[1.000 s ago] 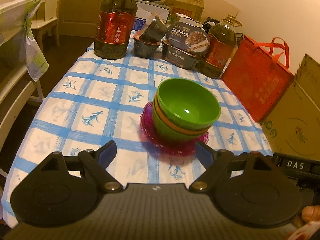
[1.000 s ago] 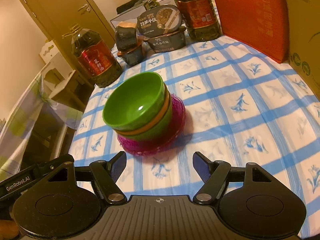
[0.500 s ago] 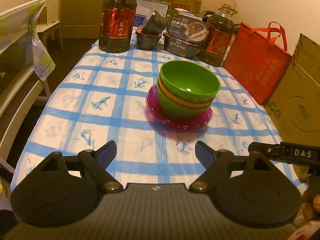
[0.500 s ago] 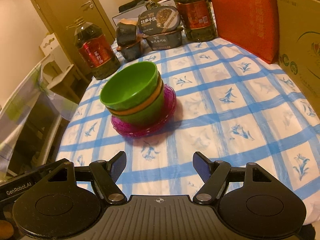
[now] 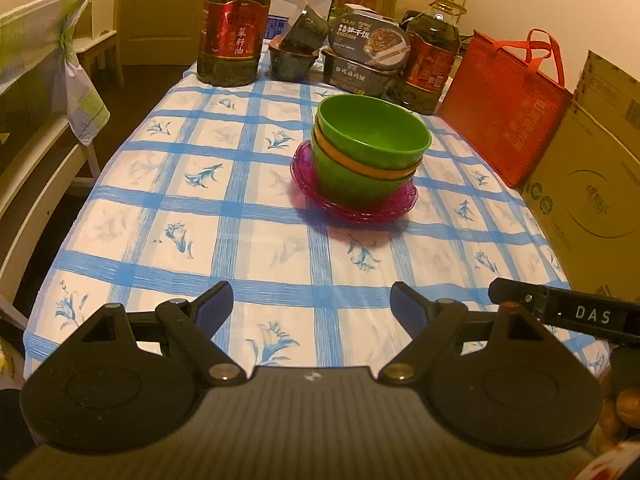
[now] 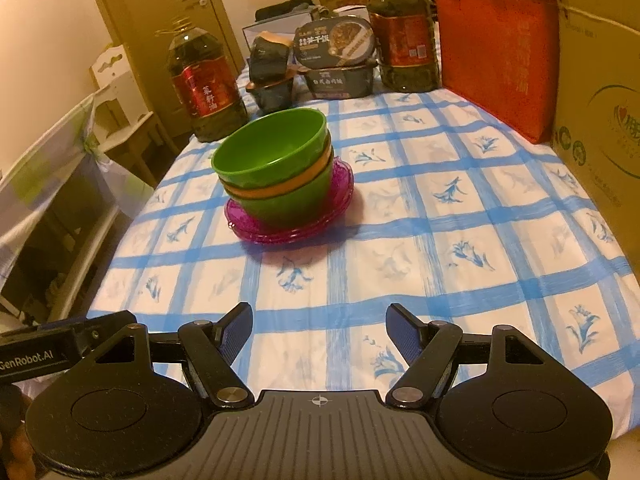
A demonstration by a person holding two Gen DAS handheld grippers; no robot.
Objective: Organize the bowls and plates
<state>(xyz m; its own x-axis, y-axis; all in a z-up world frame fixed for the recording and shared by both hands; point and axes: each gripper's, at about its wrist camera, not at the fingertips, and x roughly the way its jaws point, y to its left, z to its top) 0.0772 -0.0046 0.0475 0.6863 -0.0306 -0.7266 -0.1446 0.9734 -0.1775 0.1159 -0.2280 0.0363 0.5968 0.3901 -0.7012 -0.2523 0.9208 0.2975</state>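
Hovering over the near edge of the worktop, the left hand-held gripper stands wide, nothing between its blue-padded fingers. Right hand-held gripper likewise spread wide and empty, over the same near edge. Both well apart from the dishes.

Stack of bowls sits mid-worktop on the blue-checked tablecloth: top green bowl, an orange rim showing beneath it, a second green bowl at the bottom. Top bowl is tilted slightly in the nest. The nest rests on magenta plates, translucent, more than one layer by the rims; exact count cannot be told.

Far end of the worktop: large oil bottle with red label at left, second oil bottle at right, dark instant-meal trays between them, one leaning on another. Small dark containers stand just beside the trays. Red tote bag stands along the right edge, cardboard box next to it nearer the camera. Door and white chair lie beyond the left side.

In the left view, the right unit's labelled body juts in at lower right, fingertips of a person below it.
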